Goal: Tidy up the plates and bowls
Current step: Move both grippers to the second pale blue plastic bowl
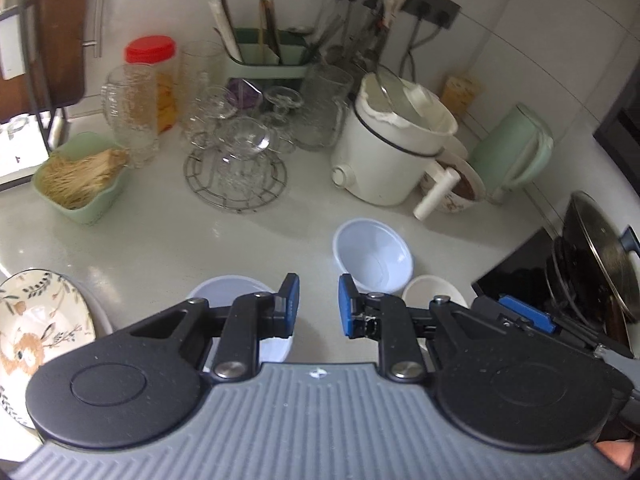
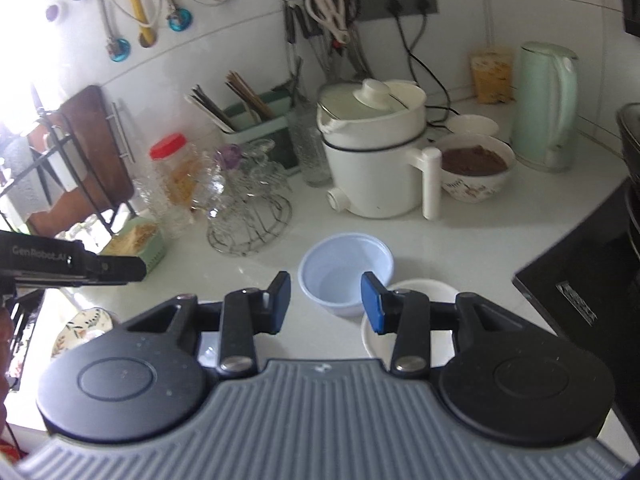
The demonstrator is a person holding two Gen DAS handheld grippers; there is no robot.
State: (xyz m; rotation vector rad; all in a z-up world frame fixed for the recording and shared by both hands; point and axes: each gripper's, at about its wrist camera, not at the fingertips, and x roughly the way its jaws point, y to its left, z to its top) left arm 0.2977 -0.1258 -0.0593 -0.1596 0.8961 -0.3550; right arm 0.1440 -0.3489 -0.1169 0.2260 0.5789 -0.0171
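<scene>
A pale blue plastic bowl [image 2: 345, 278] stands upright and empty on the white table [image 2: 460, 248], directly ahead of the right gripper [image 2: 326, 302], whose blue-padded fingers [image 2: 280, 294] are spread wide and hold nothing. A white bowl [image 2: 420, 292] sits just beside the blue one on its right, partly hidden under the gripper's right finger. From the left wrist view, a second pale blue bowl [image 1: 230, 292] lies under the left gripper [image 1: 318, 306], whose fingers [image 1: 290, 300] also stand apart and empty, while a floral rabbit plate [image 1: 36, 320] rests at the table's left edge.

The step in hand appears to be gathering the bowls for stacking. To do it well, the right gripper should probably descend so one finger goes inside the near wall of the bowl and the other outside it, pinching the rim rather than spanning the whole bowl. The thin plastic will likely flex, so a gentle squeeze seems wise. The white bowl close by leaves little room; approaching from the near side should avoid nudging it. The electric cooking pot [image 2: 372, 152], a filled floral bowl [image 2: 476, 168] and glassware [image 2: 240, 184] stand well behind.
</scene>
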